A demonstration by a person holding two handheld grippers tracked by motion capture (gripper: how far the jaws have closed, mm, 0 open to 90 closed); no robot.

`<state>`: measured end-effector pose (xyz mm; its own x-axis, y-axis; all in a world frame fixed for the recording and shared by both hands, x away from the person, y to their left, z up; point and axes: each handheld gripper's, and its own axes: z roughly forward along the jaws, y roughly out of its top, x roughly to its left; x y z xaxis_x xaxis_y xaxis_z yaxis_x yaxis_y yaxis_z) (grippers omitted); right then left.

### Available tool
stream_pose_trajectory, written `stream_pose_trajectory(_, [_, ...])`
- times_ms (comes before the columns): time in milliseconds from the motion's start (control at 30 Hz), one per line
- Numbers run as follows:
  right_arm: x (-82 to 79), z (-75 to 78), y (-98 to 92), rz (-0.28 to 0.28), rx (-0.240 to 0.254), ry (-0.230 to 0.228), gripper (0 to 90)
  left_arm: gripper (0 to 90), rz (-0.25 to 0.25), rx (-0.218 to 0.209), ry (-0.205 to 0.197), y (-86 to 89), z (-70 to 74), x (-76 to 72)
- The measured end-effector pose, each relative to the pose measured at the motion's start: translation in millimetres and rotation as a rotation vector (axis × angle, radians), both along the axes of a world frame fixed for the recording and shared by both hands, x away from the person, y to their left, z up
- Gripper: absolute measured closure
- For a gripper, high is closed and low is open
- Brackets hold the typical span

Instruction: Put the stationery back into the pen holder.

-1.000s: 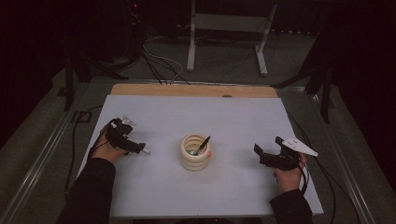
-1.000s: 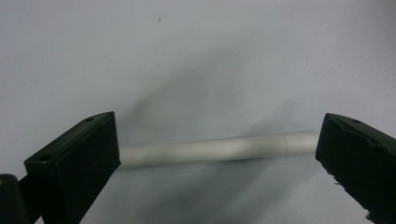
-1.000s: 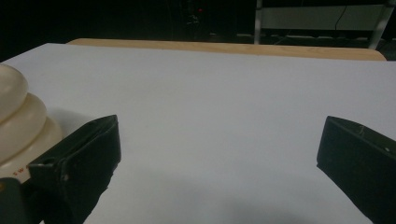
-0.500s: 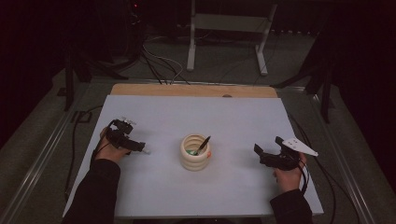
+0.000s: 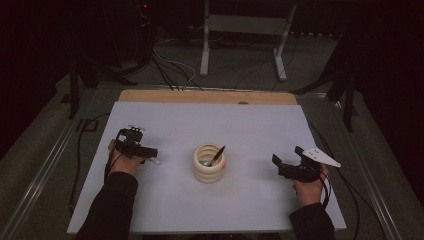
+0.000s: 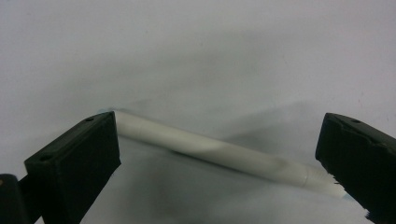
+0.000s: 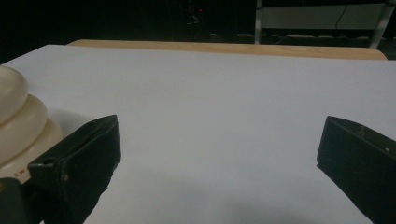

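Observation:
A white pen [image 6: 210,151] lies flat on the white table between the wide-apart jaws of my left gripper [image 6: 219,125], its near end against the left jaw. In the high view the left gripper [image 5: 149,155] sits left of centre, open, with the white pen [image 5: 154,161] at its tips. A cream ribbed cup [image 5: 209,165] stands in the middle of the table and holds a dark pen [image 5: 218,154] and some small coloured items. My right gripper [image 5: 286,159] rests to the right of the cup, open and holding nothing. The cup [image 7: 21,123] shows at the left edge of the right gripper view [image 7: 219,128].
The white table top [image 5: 210,122] ends in a wooden strip [image 5: 207,96] at the far edge. Cables [image 5: 170,65] and a metal stand [image 5: 245,30] are on the dark floor beyond. A cable runs along the table's left side.
The left hand has shifted slightly to the right over the white pen. The right hand and the cup have stayed where they were.

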<state>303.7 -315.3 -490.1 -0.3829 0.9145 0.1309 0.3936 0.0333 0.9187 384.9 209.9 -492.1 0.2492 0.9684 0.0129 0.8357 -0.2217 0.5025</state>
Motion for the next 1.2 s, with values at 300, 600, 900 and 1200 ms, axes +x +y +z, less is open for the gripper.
stream_pose_trajectory(300, [-0.1,0.2,-0.8,-0.001,0.001,0.001,0.0,7.6,0.098,-0.006,0.027,-5.0,-3.3,0.3])
stream_pose_trajectory(600, [0.0,0.1,-0.5,-0.001,0.002,0.002,0.0,38.1,0.184,0.009,0.101,-7.0,-8.3,-0.9])
stream_pose_trajectory(900, [0.0,0.1,-0.6,-0.001,0.002,0.002,0.0,79.4,0.039,0.044,0.111,-9.8,-4.5,-1.9])
stream_pose_trajectory(1200, [0.3,0.0,-1.4,-0.003,0.003,0.002,0.0,79.4,-0.014,0.023,0.068,-6.7,0.2,-4.2])
